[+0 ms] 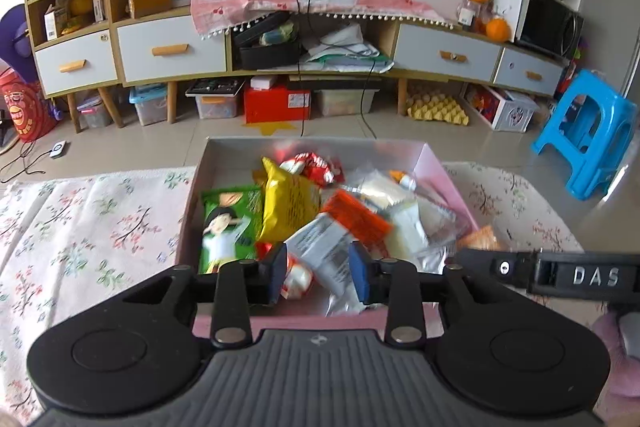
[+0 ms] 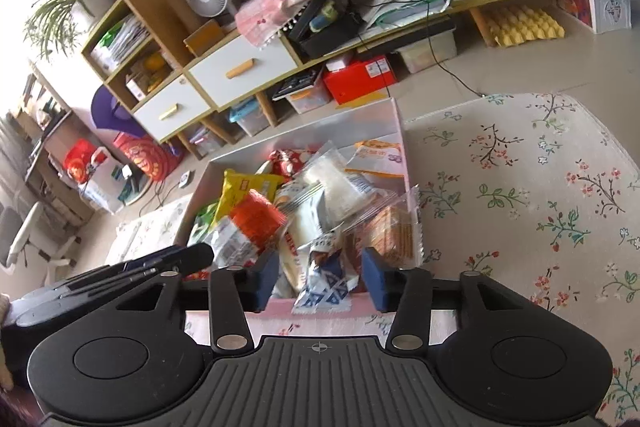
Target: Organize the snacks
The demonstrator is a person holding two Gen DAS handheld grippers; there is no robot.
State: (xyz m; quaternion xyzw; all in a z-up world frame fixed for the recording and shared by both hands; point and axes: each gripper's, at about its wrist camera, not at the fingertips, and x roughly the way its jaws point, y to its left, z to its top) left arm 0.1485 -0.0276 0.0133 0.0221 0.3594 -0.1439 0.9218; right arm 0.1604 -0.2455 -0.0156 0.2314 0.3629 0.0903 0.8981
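Note:
A pink box on the flowered cloth holds several snack packets: a yellow bag, a green bag, an orange packet, clear and white packets. My left gripper is open over the box's near edge, above a white packet. My right gripper is open at the near edge, with a blue-and-white wrapper between its fingers, not clamped. A cracker packet leans on the box's right wall.
The flowered cloth spreads on both sides of the box. A long cabinet with drawers stands behind, with storage boxes under it. A blue stool is at the right. The right gripper's body shows in the left view.

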